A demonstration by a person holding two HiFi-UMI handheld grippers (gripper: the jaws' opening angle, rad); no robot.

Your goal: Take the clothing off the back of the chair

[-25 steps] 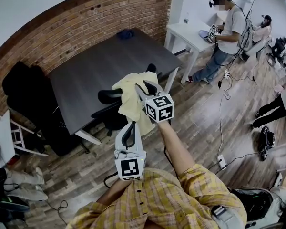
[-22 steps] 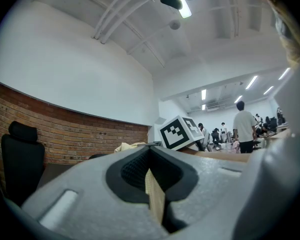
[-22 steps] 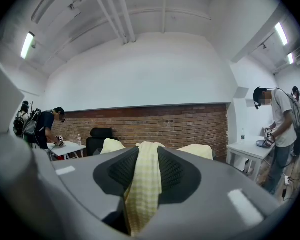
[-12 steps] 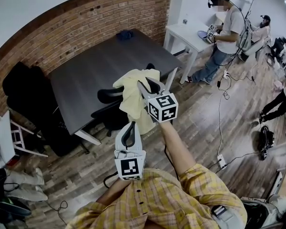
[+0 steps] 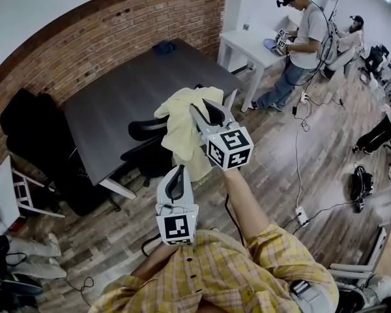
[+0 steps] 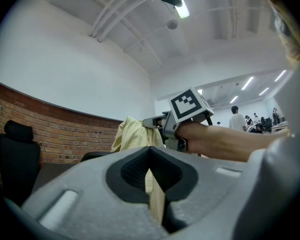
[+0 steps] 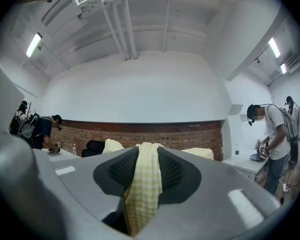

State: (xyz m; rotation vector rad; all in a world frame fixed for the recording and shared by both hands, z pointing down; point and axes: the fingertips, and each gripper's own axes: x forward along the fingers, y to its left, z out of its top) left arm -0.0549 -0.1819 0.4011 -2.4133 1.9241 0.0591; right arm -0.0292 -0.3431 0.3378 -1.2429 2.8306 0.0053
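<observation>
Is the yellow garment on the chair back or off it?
The garment is lifted, hanging from right tongs above chair; whether its hem clears, cannot tell.

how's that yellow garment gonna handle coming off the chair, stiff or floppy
Probably floppy: the garment drapes in loose folds below the right gripper. Likely light, since a thin pinched fold in the jaws seems to carry it. It might snag, as its lower part hangs close by the chair.
</observation>
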